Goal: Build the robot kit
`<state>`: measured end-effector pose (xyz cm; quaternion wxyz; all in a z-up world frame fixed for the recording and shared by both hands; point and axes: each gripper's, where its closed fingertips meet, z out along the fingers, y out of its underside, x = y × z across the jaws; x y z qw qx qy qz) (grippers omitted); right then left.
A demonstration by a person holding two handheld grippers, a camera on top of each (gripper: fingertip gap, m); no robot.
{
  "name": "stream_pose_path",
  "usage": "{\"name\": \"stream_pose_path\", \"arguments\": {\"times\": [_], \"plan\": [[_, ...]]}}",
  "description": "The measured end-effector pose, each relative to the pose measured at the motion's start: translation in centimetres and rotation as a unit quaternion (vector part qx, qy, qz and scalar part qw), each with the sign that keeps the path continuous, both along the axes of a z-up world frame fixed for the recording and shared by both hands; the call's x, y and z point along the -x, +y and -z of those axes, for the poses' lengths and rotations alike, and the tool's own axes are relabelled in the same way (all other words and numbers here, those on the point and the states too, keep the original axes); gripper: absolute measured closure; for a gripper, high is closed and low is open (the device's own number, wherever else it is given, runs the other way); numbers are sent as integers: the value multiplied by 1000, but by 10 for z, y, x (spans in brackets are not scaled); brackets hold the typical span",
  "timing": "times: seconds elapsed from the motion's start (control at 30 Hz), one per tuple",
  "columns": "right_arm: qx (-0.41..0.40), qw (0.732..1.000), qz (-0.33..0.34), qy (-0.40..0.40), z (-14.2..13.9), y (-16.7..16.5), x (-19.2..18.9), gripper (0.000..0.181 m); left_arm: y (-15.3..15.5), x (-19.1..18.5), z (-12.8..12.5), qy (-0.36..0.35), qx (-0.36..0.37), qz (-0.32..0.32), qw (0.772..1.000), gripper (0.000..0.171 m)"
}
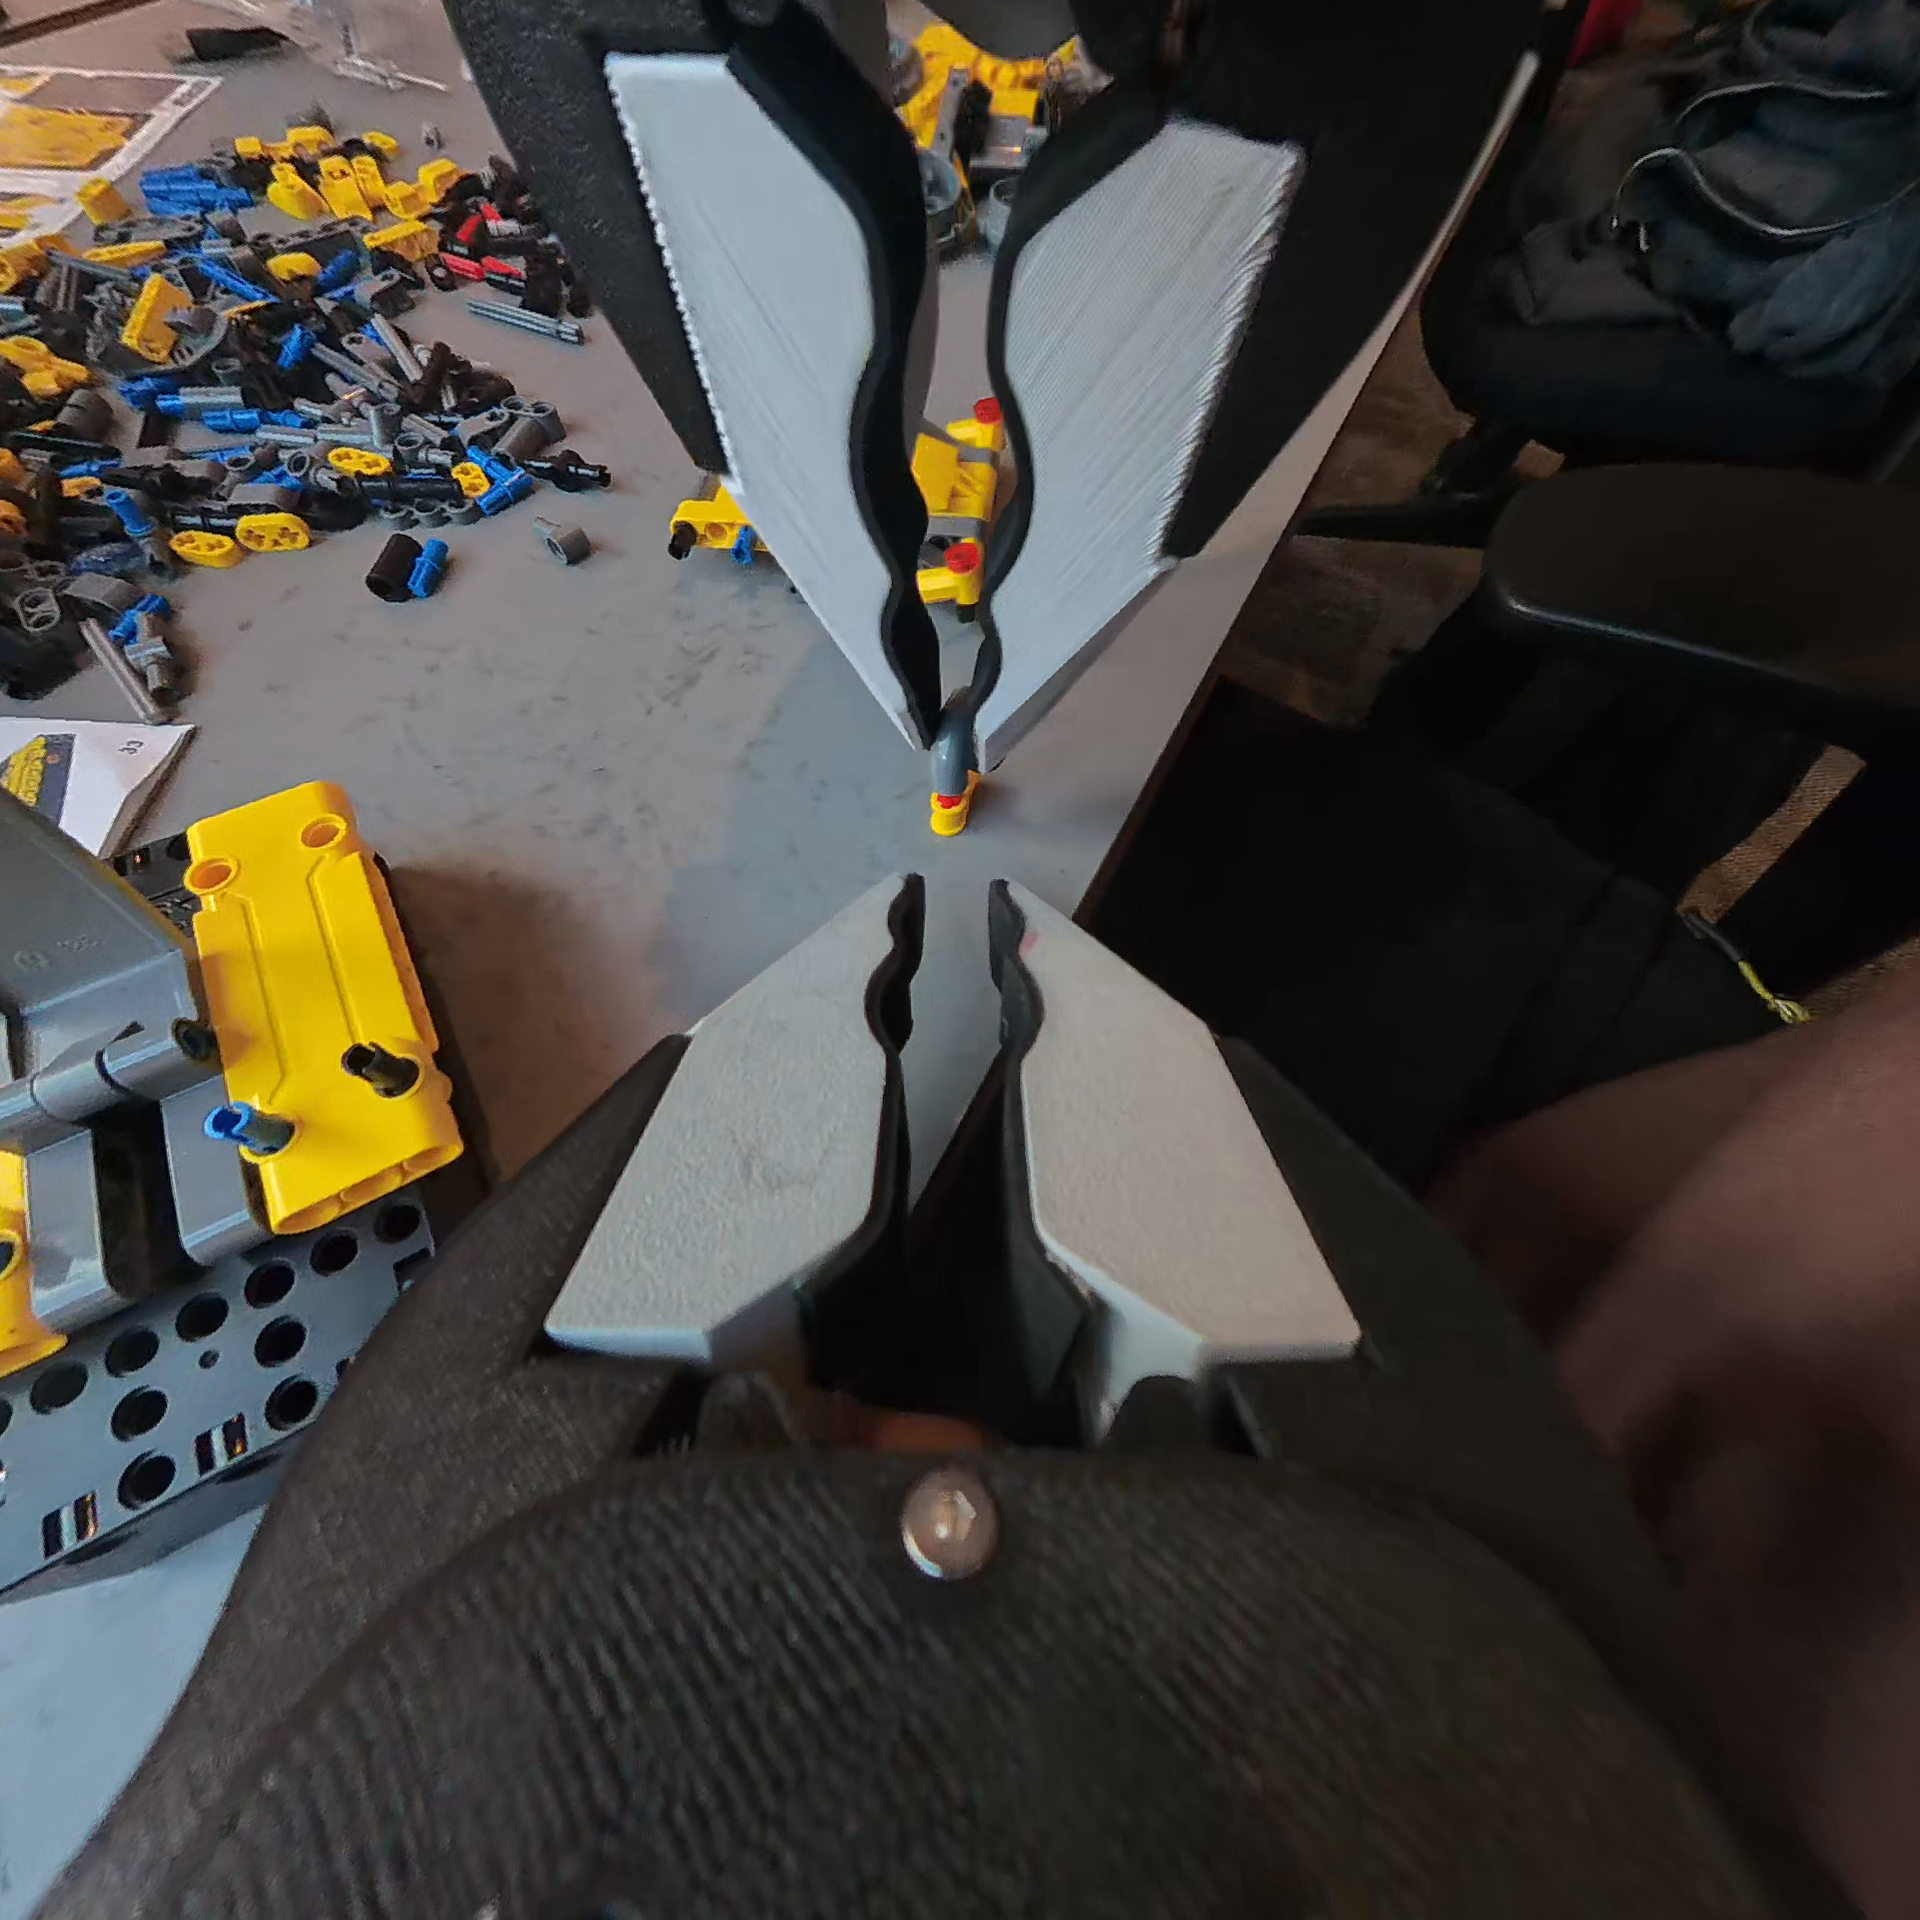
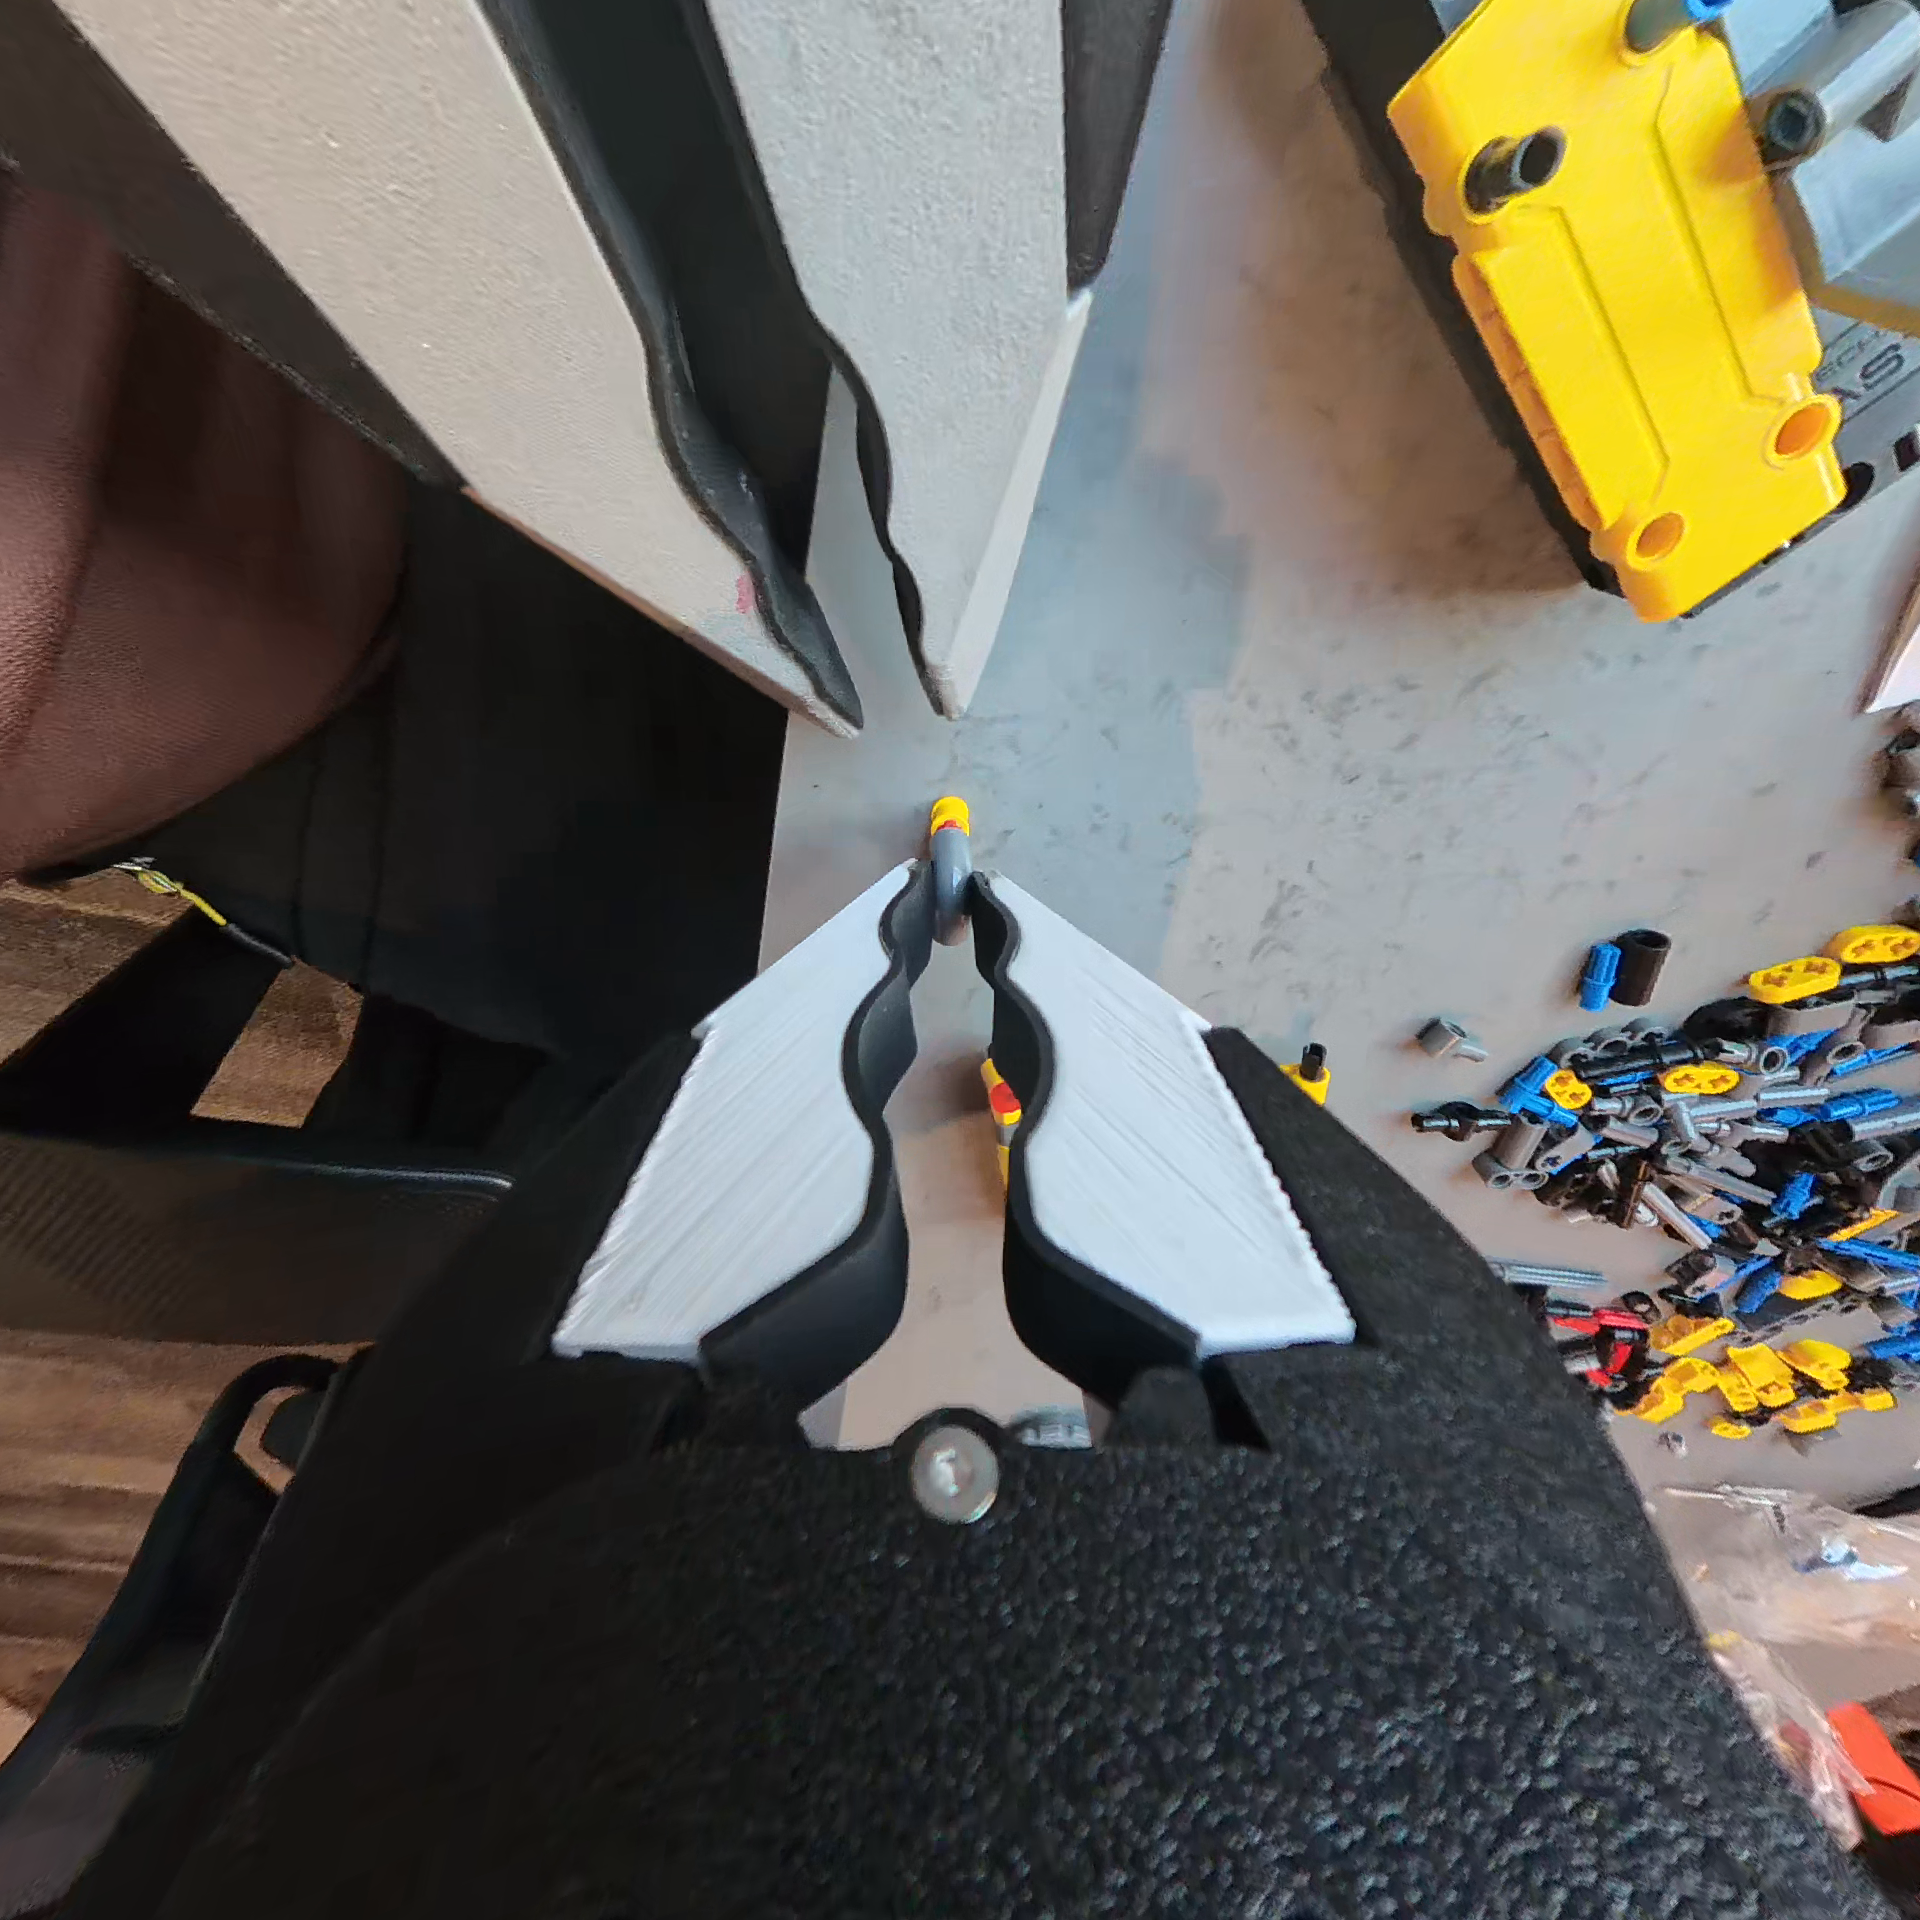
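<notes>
Grey connector piece [image 2: 950, 896], yellow-and-red tipped, sitting pinched at the right gripper [image 2: 948, 902] tips, jaws nearly closed on it, near the grey table [image 1: 582, 748] edge. Left gripper [image 1: 954, 891] facing it, jaws slightly parted, gripping nothing. Loose brick pile [image 1: 260, 395] lying well apart.

1. The right gripper [image 2: 948, 896] has pale grey ribbed fingers with black wavy pads, and pinches a dark grey connector [image 2: 950, 889] tipped yellow and red
2. The left gripper [image 1: 956, 896] has matt grey fingers lined black
3. The table [image 1: 582, 748] is mottled grey
4. The loose bricks [image 1: 260, 416] are yellow, blue, black, grey and red
5. The big panel [image 1: 312, 997] is bright yellow on a grey perforated frame
</notes>
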<state>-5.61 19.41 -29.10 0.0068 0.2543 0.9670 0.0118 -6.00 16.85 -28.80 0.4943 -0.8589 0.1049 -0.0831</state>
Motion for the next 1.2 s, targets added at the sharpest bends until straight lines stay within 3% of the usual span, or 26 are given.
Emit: {"name": "stream_pose_path", "arguments": {"times": [0.1, 0.2, 0.4, 0.7, 0.9, 1.07, 1.2], "plan": [[8, 1000, 9, 2, 0, 0, 0, 174, 0, 2, -1, -3, -3, -5, 1000, 161], [81, 993, 81, 12, -1, -2, 2, 174, -1, 7, -3, 1, -11, -12, 1000, 160], [226, 944, 237, 42, -2, 3, 8, 174, 2, 12, -3, -20, -10, -25, 999, 155], [345, 886, 303, 62, -16, -1, 12, 174, 7, 12, -3, -30, -11, -30, 999, 154], [434, 836, 324, 86, -31, -10, 11, 174, 9, 6, -14, -104, -26, -9, 994, 151], [445, 832, 305, 127, -33, -18, 6, 173, 9, 1, -26, -177, -38, 20, 983, 160], [432, 838, 285, 172, -33, -21, 5, 174, 7, 0, -26, -186, -27, 29, 982, 163]]}}
